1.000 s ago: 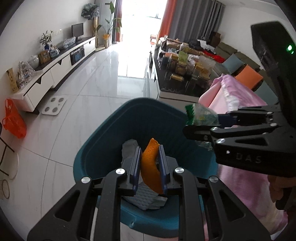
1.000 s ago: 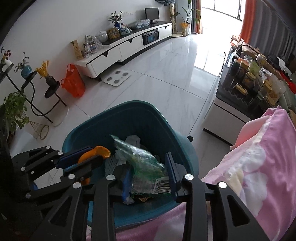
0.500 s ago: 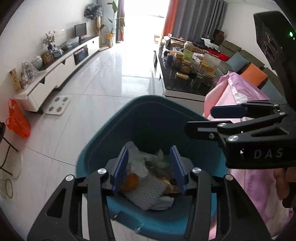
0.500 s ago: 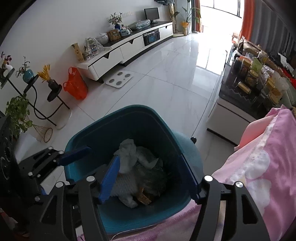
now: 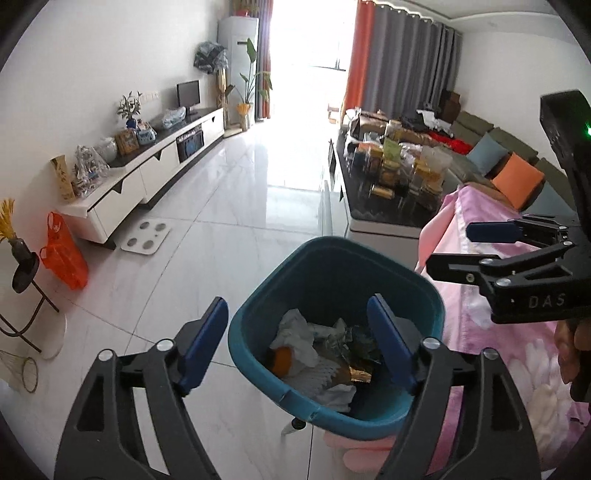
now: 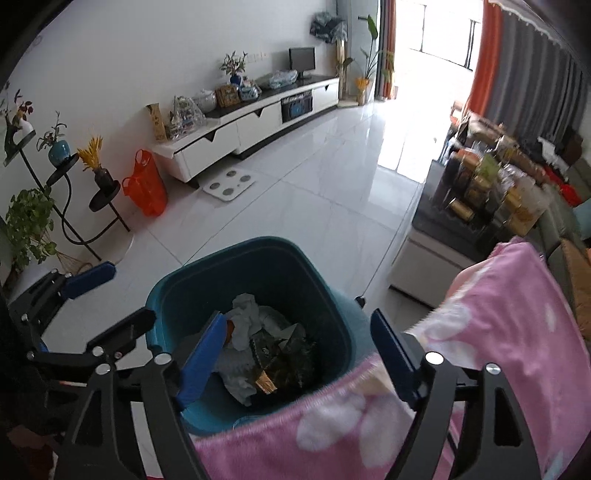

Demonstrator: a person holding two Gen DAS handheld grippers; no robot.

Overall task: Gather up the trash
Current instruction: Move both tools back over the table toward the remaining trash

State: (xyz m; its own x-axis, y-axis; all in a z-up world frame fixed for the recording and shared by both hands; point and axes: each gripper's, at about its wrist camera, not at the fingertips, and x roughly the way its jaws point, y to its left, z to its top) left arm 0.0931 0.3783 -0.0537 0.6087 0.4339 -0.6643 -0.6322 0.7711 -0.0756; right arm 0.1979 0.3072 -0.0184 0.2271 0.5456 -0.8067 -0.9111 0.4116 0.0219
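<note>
You are looking down a long living room with a glossy white tiled floor (image 5: 229, 206) that mirrors the daylight from the tall window (image 5: 310, 33) at the far end. Orange and grey curtains (image 5: 402, 59) hang beside that window. Along the plain white wall (image 5: 110, 55) on your left runs a low white media cabinet with a dark top (image 5: 147, 166); a small black monitor (image 5: 188, 94) stands near its far end. A white bathroom scale (image 5: 146, 236) lies on the tiles just in front of the cabinet. On your right, a dark-topped coffee table (image 5: 384, 214) sits in front of a grey-green sofa (image 5: 495, 144) with an orange cushion (image 5: 517, 181).
</note>
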